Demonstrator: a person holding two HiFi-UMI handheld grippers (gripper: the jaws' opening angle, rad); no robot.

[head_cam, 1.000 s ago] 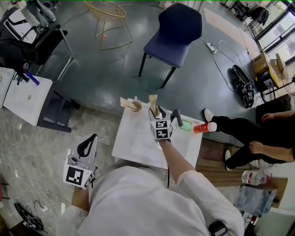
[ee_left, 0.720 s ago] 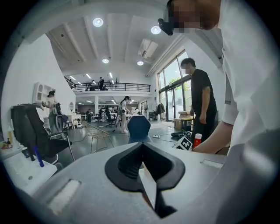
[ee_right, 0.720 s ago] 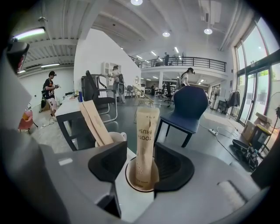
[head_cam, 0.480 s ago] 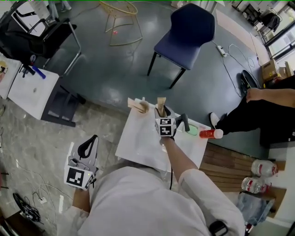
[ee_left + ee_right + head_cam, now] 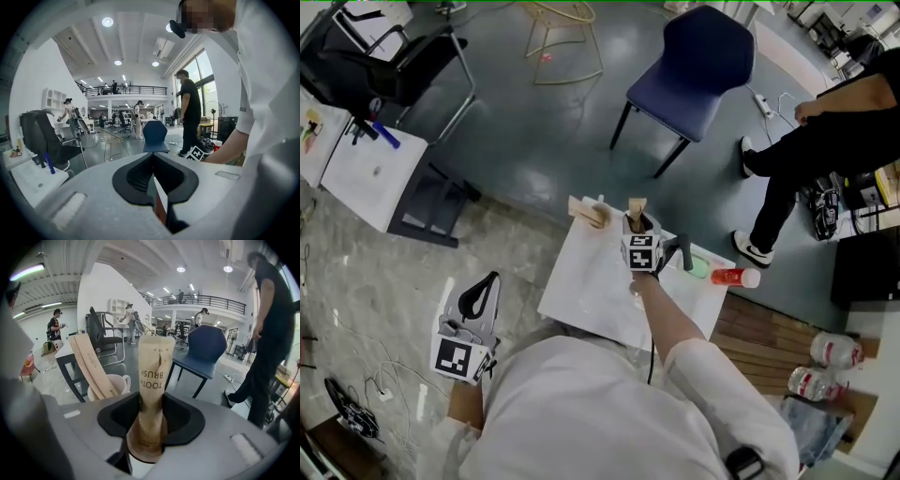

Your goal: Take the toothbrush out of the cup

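Right tongs (image 5: pixel 150 420) just closing onto upright toothbrush packet (image 5: pixel 151 376) standing between them, left tongs (image 5: pixel 152 161) clenched empty.

The hall is high and bright: round ceiling lights (image 5: pixel 108 21), tall windows (image 5: pixel 204 75) on one side, and an upper gallery with a dark railing (image 5: pixel 126 88) at the far end. The floor (image 5: pixel 534 122) is dark grey and smooth — nearer, it changes to pale marbled tiles (image 5: pixel 356 272). A blue chair (image 5: pixel 698 56), a black office chair (image 5: pixel 394 77) and a gold wire stool (image 5: pixel 553 14) stand on the grey part.
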